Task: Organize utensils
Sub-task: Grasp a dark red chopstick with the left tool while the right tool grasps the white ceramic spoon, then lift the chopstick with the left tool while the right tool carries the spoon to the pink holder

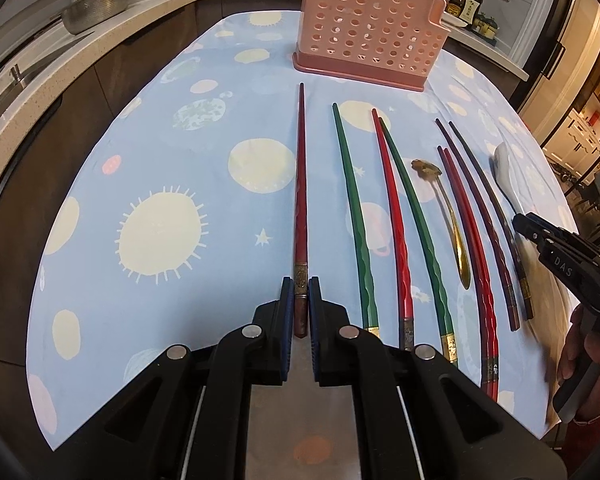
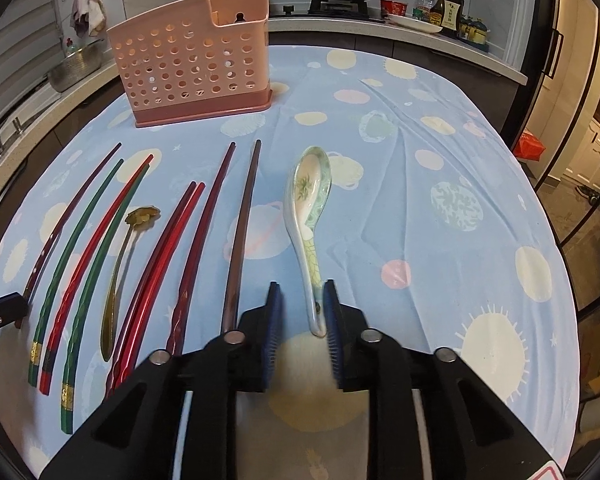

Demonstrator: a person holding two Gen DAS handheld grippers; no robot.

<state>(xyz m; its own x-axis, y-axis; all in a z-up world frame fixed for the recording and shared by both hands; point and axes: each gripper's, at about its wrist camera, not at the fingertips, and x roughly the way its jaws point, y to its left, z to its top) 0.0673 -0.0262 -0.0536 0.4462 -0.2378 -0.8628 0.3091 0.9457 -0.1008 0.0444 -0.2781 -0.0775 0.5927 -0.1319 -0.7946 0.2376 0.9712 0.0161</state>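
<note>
In the left wrist view we see the left gripper [image 1: 300,294] pinching the thick end of a dark red chopstick [image 1: 301,184], low in the centre. In the right wrist view our right gripper [image 2: 301,300] is spread around the ceramic spoon's [image 2: 309,216] handle, its pads not pressing it. The pink holder [image 2: 196,60] stands upper left.

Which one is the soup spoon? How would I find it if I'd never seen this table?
Start at the pink holder standing at the far end of the blue tablecloth. In front of it lies a row of chopsticks; the ceramic spoon lies just right of them. It is the only white, wide-bowled piece, with a green pattern, and its handle end sits between the right gripper's pads.
</note>
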